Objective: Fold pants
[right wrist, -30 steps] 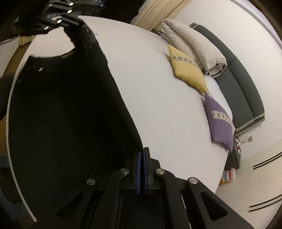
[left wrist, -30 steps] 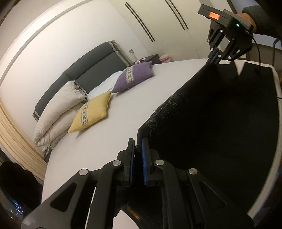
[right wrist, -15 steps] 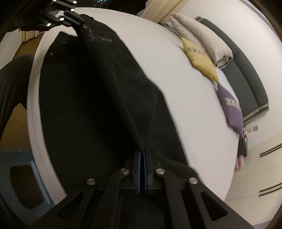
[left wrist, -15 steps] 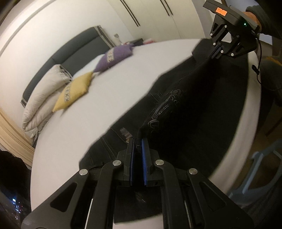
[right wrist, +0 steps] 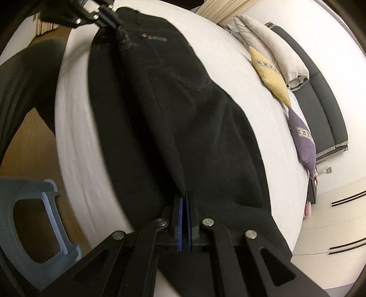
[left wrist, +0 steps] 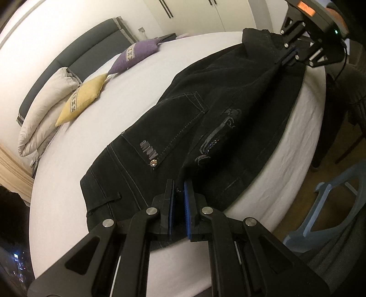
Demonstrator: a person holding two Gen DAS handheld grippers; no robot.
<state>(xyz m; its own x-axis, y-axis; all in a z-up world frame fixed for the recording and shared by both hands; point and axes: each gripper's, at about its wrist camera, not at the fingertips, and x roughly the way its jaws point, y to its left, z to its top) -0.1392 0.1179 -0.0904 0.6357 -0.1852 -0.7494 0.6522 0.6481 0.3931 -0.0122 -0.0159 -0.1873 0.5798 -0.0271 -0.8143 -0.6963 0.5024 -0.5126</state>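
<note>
Black pants (left wrist: 183, 128) lie along the near edge of a white bed (left wrist: 96, 128), folded lengthwise, back pocket up. My left gripper (left wrist: 179, 182) is shut on the upper layer at the waist end and holds it just above the lower layer. My right gripper (right wrist: 184, 194) is shut on the same fold edge at the leg end. Each gripper shows in the other's view: the right one (left wrist: 289, 56) at the top right, the left one (right wrist: 107, 13) at the top left. The pants (right wrist: 183, 114) stretch between them.
A yellow cushion (left wrist: 80, 102), a purple cushion (left wrist: 135, 56) and white pillows (left wrist: 43, 109) lie by the dark headboard (left wrist: 75, 61). A blue plastic stool (left wrist: 324, 214) stands on the wooden floor beside the bed; it also shows in the right wrist view (right wrist: 34, 219).
Both grippers have carried the held layer down toward the bed's near edge. The pants have gone from hanging spread to lying doubled lengthwise on the bed.
</note>
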